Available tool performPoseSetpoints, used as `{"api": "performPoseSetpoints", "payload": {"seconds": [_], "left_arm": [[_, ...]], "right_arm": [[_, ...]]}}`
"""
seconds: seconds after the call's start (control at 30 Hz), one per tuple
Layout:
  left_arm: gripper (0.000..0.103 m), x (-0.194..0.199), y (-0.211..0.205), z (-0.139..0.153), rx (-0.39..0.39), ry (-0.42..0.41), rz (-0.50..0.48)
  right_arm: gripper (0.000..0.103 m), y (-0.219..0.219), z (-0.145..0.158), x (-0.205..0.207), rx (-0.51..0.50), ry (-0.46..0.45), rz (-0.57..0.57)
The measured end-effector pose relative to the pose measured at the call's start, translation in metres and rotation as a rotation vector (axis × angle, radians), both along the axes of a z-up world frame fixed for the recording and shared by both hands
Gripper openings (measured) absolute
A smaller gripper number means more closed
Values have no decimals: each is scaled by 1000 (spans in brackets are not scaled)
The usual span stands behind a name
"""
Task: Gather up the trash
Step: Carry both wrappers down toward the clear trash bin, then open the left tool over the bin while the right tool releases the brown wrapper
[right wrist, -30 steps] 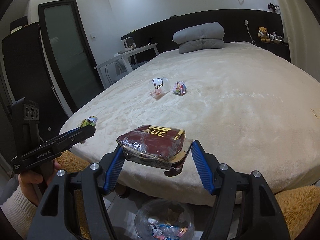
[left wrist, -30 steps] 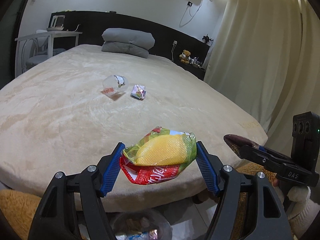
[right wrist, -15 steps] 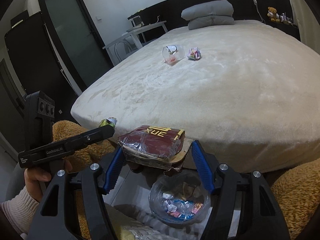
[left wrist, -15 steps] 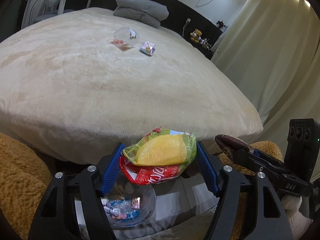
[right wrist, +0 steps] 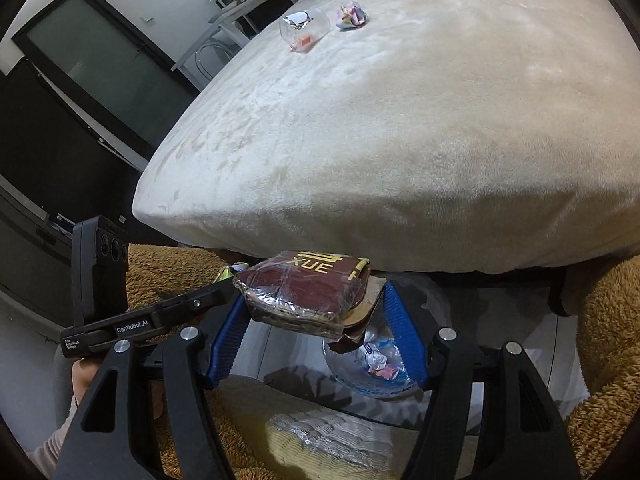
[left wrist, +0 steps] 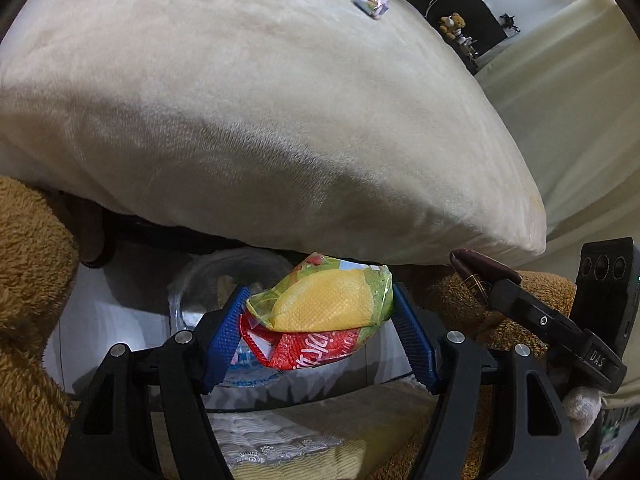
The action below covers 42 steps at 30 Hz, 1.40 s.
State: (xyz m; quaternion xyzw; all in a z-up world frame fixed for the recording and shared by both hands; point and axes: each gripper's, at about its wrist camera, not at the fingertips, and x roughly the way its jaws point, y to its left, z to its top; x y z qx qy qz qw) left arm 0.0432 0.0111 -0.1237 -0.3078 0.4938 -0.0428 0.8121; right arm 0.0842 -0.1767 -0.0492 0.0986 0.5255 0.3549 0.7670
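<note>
On the bed (right wrist: 440,120) lie two scraps; both grippers' fingers grip one wrapper each.

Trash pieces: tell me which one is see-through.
The clear plastic cup lying on its side on the bed. The crumpled wrapper beside it and both held packets are opaque, printed.

On the dark red wrapped packet (right wrist: 304,292) in your right claw (right wrist: 316,332) you can read gold letters "XUE". Your left claw's (left wrist: 320,336) side, seen from the right wrist, bears "GenRobot.AI" on a white label. From the left wrist, the right claw's body reads "DAS". The red wrapper's (left wrist: 308,350) white script is illegible.
</note>
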Motion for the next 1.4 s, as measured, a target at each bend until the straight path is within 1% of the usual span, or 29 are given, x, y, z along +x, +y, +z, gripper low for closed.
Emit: {"api": "performPoseSetpoints", "payload": {"seconds": [0.13,0.23,0.47,0.73,1.03,1.1,1.23,1.33,1.4], "left_arm": [[69,4,1,-11,-6,50,18],[69,6,-1,-18,-21,78,13],[69,10,-2,-31,-58,142,16],[69,15,-5,-39,-61,184,15],[71,16,-6,-42,-66,205,-2],[84,17,-10,-41,-44,208,-21],[87,17,-18,-35,10,186,-49],[87,17,-18,-34,22,186,-44],[87,16,-16,-34,16,182,-39]], "right_arm": [[66,6,-12,5,-7,58,-3],[66,11,-24,12,-10,117,-13],[66,9,-52,27,5,259,-79],[66,15,-70,37,-18,346,-113],[68,7,-72,40,-2,375,-146],[69,7,-75,42,8,395,-156],[70,5,-78,42,15,412,-169],[78,4,-77,41,42,417,-160],[78,6,-77,40,43,411,-149]]}}
